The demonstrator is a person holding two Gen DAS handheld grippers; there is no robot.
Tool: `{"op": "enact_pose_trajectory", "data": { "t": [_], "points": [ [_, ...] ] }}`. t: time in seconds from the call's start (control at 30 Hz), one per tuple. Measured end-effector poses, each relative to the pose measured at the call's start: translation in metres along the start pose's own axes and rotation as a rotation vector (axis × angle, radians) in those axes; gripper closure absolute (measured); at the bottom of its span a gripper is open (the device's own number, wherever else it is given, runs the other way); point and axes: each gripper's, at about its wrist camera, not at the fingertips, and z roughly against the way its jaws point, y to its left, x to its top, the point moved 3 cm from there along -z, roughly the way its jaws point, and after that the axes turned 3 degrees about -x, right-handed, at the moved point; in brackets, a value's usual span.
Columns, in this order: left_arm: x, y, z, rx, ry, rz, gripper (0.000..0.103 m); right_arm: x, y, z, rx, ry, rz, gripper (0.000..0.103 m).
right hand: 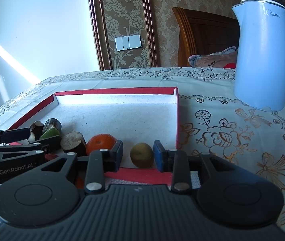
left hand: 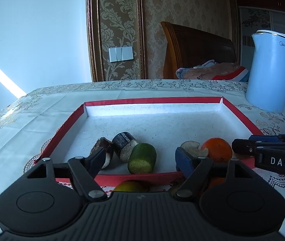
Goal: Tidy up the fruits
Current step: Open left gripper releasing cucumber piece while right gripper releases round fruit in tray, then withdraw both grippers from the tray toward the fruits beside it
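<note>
Left wrist view: left gripper jaws released, spread either side of the green fruit piece lying in the red-rimmed tray, likely just set down.

Right wrist view: right gripper jaws apart, bracketing a yellow-green fruit without touching it; orange alongside.

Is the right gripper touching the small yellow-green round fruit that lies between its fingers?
Apart. In the right wrist view, the yellow-green round fruit lies in the red tray between the right gripper's fingers, with white tray floor showing on both sides.
</note>
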Motion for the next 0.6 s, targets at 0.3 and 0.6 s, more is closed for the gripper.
{"op": "enact_pose_trajectory", "data": {
  "t": [0.3,0.6],
  "points": [
    [0.001,0.001,0.0,0.006,0.001,0.0,0.024,0.0,-0.003,0.003,-0.001,-0.007,-0.016,0.072],
    [0.001,0.01,0.008,0.012,-0.023,0.047,0.024,-0.001,-0.007,0.006,-0.003,-0.018,-0.038,0.072]
  ]
}}
